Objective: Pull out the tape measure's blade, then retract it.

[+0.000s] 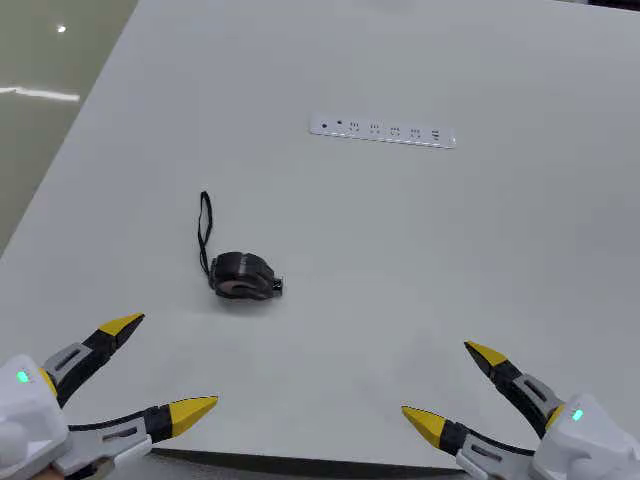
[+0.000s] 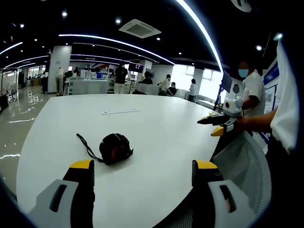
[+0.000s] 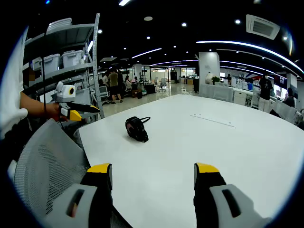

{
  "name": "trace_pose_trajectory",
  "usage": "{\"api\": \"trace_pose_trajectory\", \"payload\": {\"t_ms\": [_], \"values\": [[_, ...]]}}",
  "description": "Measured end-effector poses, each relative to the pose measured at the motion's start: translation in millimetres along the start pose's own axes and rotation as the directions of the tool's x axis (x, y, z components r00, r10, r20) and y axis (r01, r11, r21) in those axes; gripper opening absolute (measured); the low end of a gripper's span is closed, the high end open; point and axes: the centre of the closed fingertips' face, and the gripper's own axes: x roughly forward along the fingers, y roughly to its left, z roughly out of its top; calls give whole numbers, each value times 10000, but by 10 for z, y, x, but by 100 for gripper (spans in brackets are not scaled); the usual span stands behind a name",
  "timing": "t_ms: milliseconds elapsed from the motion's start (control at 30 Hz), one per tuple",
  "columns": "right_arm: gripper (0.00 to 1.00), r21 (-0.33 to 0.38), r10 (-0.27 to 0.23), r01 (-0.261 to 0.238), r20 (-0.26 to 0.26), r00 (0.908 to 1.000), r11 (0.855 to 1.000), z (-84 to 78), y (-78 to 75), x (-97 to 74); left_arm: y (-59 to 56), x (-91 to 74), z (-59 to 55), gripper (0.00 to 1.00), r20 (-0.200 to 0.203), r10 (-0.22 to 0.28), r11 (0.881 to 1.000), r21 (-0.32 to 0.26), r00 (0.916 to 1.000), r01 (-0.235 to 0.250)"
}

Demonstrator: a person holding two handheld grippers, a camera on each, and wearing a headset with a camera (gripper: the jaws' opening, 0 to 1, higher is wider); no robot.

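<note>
A black tape measure (image 1: 242, 276) with a black wrist strap (image 1: 204, 228) lies on the white table (image 1: 420, 250), its blade wound in. It also lies ahead of the left gripper's jaws (image 2: 114, 148) and farther off in the right gripper view (image 3: 137, 128). My left gripper (image 1: 166, 364) is open at the near left table edge, nothing between its yellow-tipped fingers. My right gripper (image 1: 446, 384) is open at the near right edge, also holding nothing. Each gripper appears in the other's view: the right gripper (image 2: 214, 125) and the left gripper (image 3: 80, 111). Both are well short of the tape measure.
A white power strip (image 1: 382, 131) lies flat on the far side of the table. A grey mesh chair back (image 3: 42, 161) stands close to the near table edge. Shelving with bins (image 3: 61, 61) and several people are in the room behind.
</note>
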Motion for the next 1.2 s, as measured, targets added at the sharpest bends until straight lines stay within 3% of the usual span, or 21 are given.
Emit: {"api": "trace_pose_trajectory", "payload": {"t_ms": [600,1200], "values": [[71,-47,30,-30,10,10000,10000,-13,19,7,-43,-9,29,83,-84,-11,9999,-127,10000,9],[71,-46,137,-137,-72,9999,9999,-30,37,27,-59,-12,-13,82,-173,-133,9998,-134,9998,131]]}}
